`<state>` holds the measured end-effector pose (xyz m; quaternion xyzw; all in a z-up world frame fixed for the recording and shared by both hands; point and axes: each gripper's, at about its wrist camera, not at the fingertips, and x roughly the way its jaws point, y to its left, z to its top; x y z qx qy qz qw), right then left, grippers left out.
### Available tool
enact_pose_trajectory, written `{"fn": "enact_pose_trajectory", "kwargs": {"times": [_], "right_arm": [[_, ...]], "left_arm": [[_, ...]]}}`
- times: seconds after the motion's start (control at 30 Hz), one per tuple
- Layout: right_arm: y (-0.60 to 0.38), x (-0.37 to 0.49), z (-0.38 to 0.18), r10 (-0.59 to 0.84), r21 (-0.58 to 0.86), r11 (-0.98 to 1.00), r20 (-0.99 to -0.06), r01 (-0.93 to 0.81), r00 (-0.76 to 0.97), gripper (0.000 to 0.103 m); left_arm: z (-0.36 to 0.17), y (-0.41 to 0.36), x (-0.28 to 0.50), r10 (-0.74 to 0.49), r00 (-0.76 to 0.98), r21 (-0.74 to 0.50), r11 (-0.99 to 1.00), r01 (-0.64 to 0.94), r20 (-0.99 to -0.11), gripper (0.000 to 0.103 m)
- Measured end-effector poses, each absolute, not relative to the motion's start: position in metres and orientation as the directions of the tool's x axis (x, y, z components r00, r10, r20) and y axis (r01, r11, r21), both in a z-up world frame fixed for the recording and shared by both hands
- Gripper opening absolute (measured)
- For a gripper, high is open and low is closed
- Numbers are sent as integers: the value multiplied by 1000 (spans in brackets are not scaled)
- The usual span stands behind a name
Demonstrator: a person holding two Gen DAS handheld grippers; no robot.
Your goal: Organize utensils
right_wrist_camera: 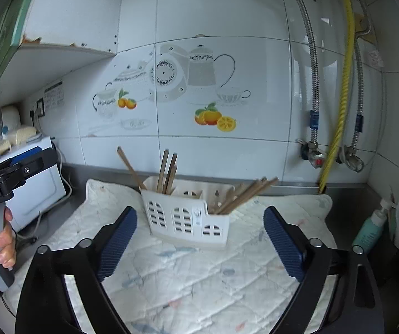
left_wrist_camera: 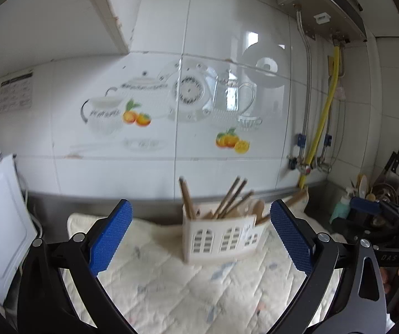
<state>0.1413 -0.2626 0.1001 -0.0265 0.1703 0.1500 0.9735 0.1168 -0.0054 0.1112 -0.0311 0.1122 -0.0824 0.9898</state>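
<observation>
**Both tools empty, utensils standing in the holder**

The steel counter (right_wrist_camera: pixel 347 222) runs along a white tiled wall, and most of its near part is covered by a pale quilted mat (right_wrist_camera: pixel 199 278). On the mat, towards the wall, stands the white plastic utensil holder (right_wrist_camera: pixel 182 217) with arched cut-outs in its front. It sits upright, roughly centred between the two views.

The left tool (left_wrist_camera: pixel 201 235) has its blue pads spread wide with nothing between them; it points at the holder from short of it, not touching. The right tool (right_wrist_camera: pixel 199 240) is likewise spread wide and empty, with the holder ahead of it and apart. A hand (right_wrist_camera: pixel 3 239) grips the left tool's handle at the edge of the right wrist view.

Inside the holder, wooden chopsticks (right_wrist_camera: pixel 166 171) lean upright in the taller compartments, and a second bundle (right_wrist_camera: pixel 244 196) slants out of the lower end compartment. A wooden spoon (left_wrist_camera: pixel 258 208) appears to rest among them, though blur makes it hard to be sure.

No loose utensil shows on the mat, so the sorting looks finished or nearly so. The next move, if any, calls for checking for strays or straightening the slanting bundle.
</observation>
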Motion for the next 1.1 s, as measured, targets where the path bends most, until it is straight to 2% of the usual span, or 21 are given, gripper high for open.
{"fn": "enact_pose_trajectory", "kwargs": {"times": [0.33,0.5,0.9,1.1], "right_arm": [[-247,95,50,223,-98,955,-385,-279,896,95],[-240,74,28,192,-141,953,-405,-269,894,96],[-242,44,9,190,-99,961,-445,-258,875,96],[-248,38,9,195,-59,967,-448,-246,873,96]], "left_arm": [[59,-10,80,-116,939,-40,993,109,-323,98],[43,-16,64,-72,937,-11,997,72,-341,98],[24,-14,39,-53,926,-28,999,46,-374,98],[15,-9,31,-9,921,8,1000,13,-390,98]]}}
